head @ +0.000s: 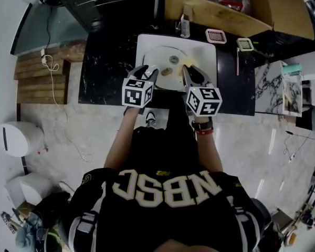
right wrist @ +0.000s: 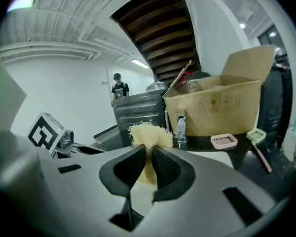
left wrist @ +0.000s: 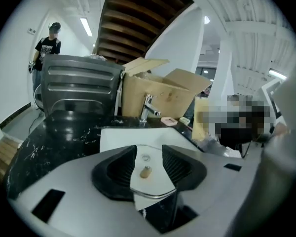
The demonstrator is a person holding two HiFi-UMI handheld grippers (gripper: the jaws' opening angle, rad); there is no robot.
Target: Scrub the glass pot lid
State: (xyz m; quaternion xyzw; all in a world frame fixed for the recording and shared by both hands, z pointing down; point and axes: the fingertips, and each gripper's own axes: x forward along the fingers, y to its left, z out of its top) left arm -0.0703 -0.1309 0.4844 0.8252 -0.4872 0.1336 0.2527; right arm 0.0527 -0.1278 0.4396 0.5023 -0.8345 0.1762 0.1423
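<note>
Black stone table [head: 102, 72] with white veining fills my head view, and a white rectangular sink [head: 147, 46] is set into its middle. A chrome faucet [head: 185, 28] stands at the table's back edge. To its right are a pink slotted soap dish [head: 216, 35] and a green-headed brush [head: 245, 44]. An open brown cardboard box [head: 220, 9] sits behind them.

The round glass pot lid [head: 163, 54], clear with a thin metal rim, lies flat in the sink, toward the table's front edge. In the left gripper view I see its small tan knob [left wrist: 145, 172] and the curved rim.

My left tool [head: 148, 69] hangs over the lid's near-left part. Its ribbed black jaws stand apart, released, and the lid shows in the gap between them, unpressed.

My right tool [head: 191, 70] is clenched on a pale yellow, fibrous scrubber [right wrist: 147, 135]. The frayed tuft sticks out past the jaw tips, over the lid's right side.
</note>
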